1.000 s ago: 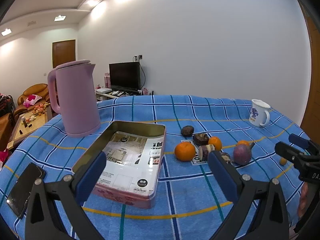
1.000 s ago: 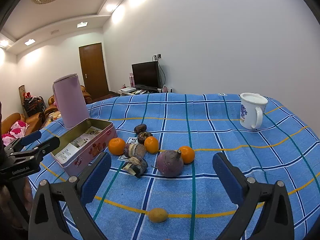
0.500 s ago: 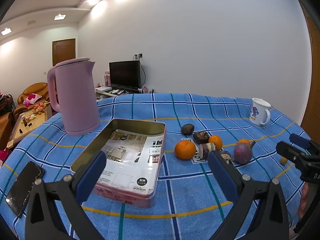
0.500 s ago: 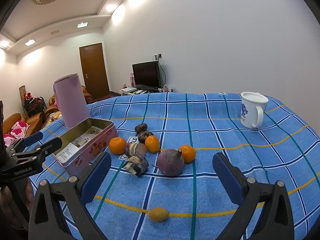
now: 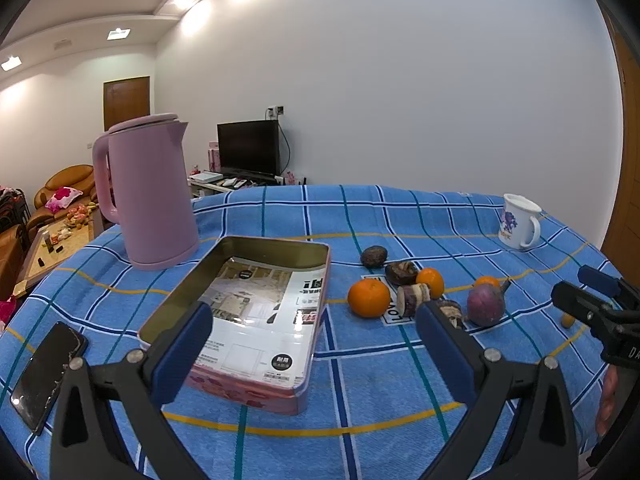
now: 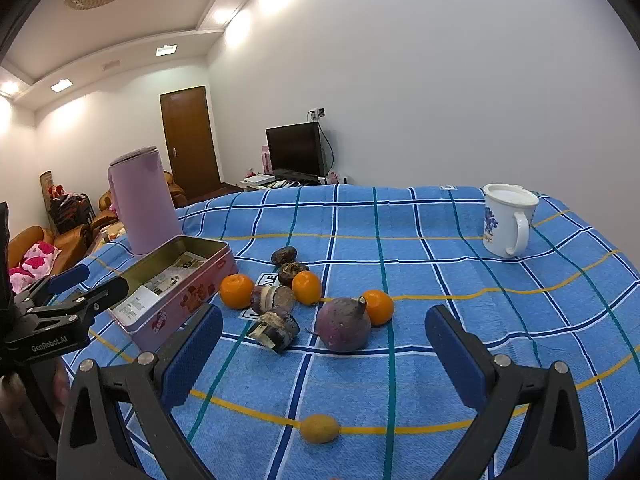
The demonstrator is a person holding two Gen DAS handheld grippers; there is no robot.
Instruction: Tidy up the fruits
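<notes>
White walls and a dark television [image 6: 295, 151] on a low stand close off the far side of a living room; nearer the cameras, a table under a blue checked cloth [image 6: 420, 248] with yellow, teal and navy lines carries everything.

Seen from the left wrist camera, the left gripper [image 5: 314, 346] hangs above the cloth with its blue-padded fingers spread wide, gripping nothing. Behind its left finger, at about 10 o'clock from the midpoint, lies an open rectangular pink metal tin [image 5: 256, 308] with a printed paper sheet on its floor. A tall pink electric kettle [image 5: 146, 190] stands just beyond the tin, at 11 o'clock. A black smartphone [image 5: 46, 366] lies flat at 9 o'clock, near the cloth's edge.

From the right wrist camera, the right gripper [image 6: 324, 354] is likewise spread wide and empty above the cloth. The fruits sit in a loose cluster at 12 o'clock from it, beside the tin and outside it: three orange mandarins [image 6: 237, 290], a round purple fruit with a stub stem [image 6: 343, 329], two dark wrinkled fruits [image 6: 284, 256] and some cut dark-skinned pieces [image 6: 276, 326]. One small yellow oval fruit [image 6: 319, 429] lies apart at 6 o'clock, on a yellow stripe. A white mug with a blue print [image 6: 506, 220] stands well apart at 2 o'clock.
</notes>
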